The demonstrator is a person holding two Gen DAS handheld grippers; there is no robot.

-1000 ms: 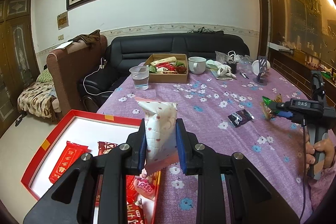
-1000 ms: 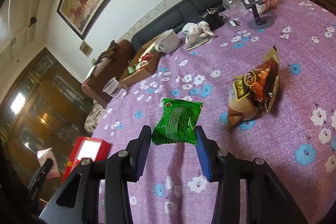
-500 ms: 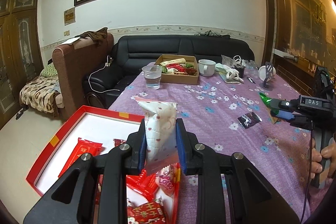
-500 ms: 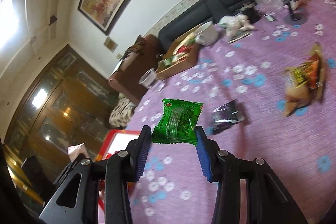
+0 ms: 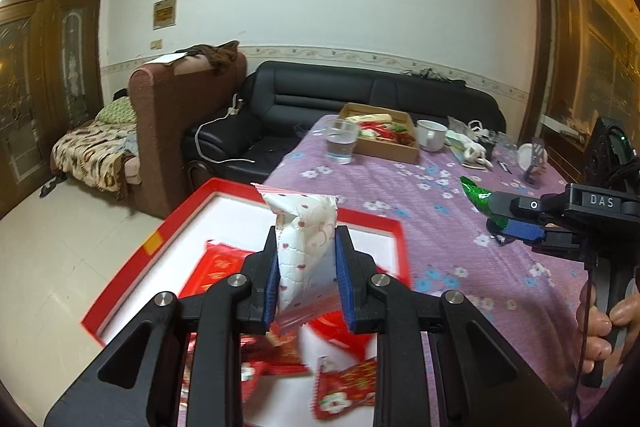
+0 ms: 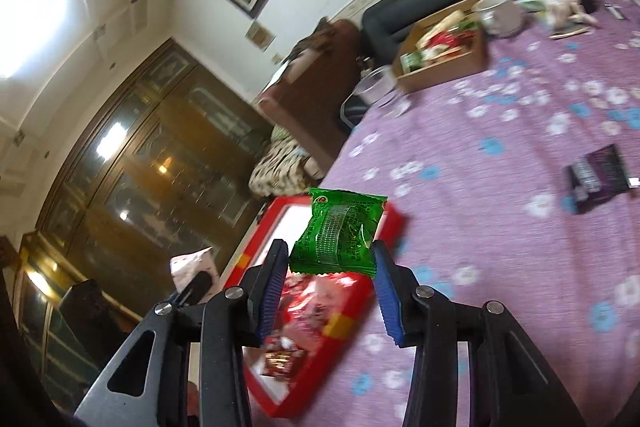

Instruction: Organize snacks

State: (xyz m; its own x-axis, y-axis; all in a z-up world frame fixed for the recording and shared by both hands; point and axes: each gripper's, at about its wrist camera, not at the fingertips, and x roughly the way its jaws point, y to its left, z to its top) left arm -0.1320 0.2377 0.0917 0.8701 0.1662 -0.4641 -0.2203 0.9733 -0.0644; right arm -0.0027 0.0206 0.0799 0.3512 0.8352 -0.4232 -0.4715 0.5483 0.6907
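the left tongs (image 5: 306, 269) pinch a white snack packet (image 5: 304, 247) upright above the red tray (image 5: 384, 227) of red-wrapped snacks (image 5: 344, 389) at the bench's edge. the right tongs (image 6: 331, 287) grip a green packet (image 6: 338, 233) — also over that tray — with a dark packet (image 6: 598, 177) lying well apart on the purple floral cloth (image 6: 500, 227).

A table under a purple tablecloth (image 5: 404, 183) printed with white and blue flowers carries everything. At its near left edge lies a red box with a white inside (image 5: 240, 203), red snack packets in it. Toward the far end stand a clear plastic cup (image 5: 341, 141), a brown cardboard box (image 5: 390, 149) of mixed snacks and a white mug (image 5: 430, 135). A dark purple packet (image 6: 598, 177) lies flat on the cloth, well apart from the red box.
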